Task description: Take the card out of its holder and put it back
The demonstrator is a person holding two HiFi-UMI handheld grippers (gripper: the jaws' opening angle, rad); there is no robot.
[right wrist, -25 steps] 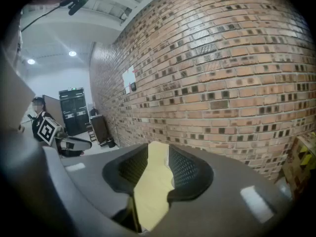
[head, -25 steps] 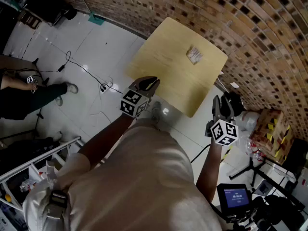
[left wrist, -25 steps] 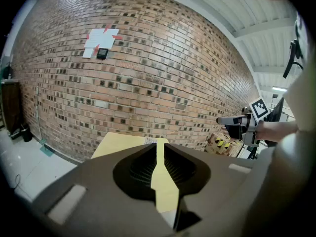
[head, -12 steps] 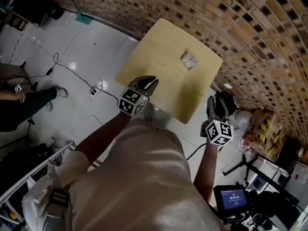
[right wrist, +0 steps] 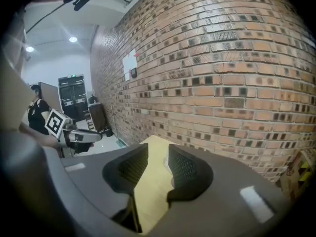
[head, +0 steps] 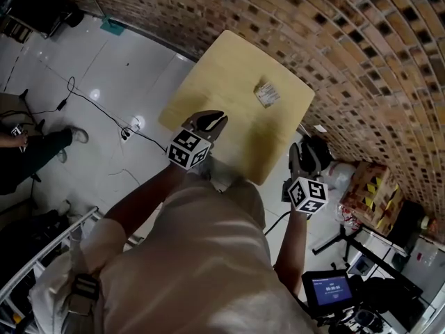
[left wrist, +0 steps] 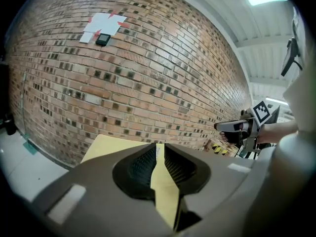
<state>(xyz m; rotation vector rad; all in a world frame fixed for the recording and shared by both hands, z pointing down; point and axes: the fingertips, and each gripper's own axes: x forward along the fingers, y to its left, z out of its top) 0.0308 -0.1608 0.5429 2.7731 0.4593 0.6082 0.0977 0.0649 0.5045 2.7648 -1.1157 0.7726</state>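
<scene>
A small card in its clear holder (head: 266,93) lies flat on the far right part of the square wooden table (head: 222,82). Both grippers hang in the air short of the table, well apart from the card. My left gripper (head: 212,120) hovers over the table's near edge, its jaws a narrow gap apart with nothing between them (left wrist: 159,150). My right gripper (head: 296,153) is off the table's right corner, jaws open and empty (right wrist: 158,153). Each gripper view looks along its jaws at the tabletop (right wrist: 150,181) and the brick wall (left wrist: 148,73).
The brick wall (head: 361,54) curves round the table's far and right sides. A black bag (head: 314,156) and taped boxes (head: 372,195) sit right of the table. Cables (head: 104,96) run over the white floor, a person's legs (head: 31,152) are at the left, and a lit screen (head: 327,289) is bottom right.
The table and card have slid left and slightly up in the head view. Both grippers stay raised and have drifted left and slightly up with it. Neither has touched anything.
</scene>
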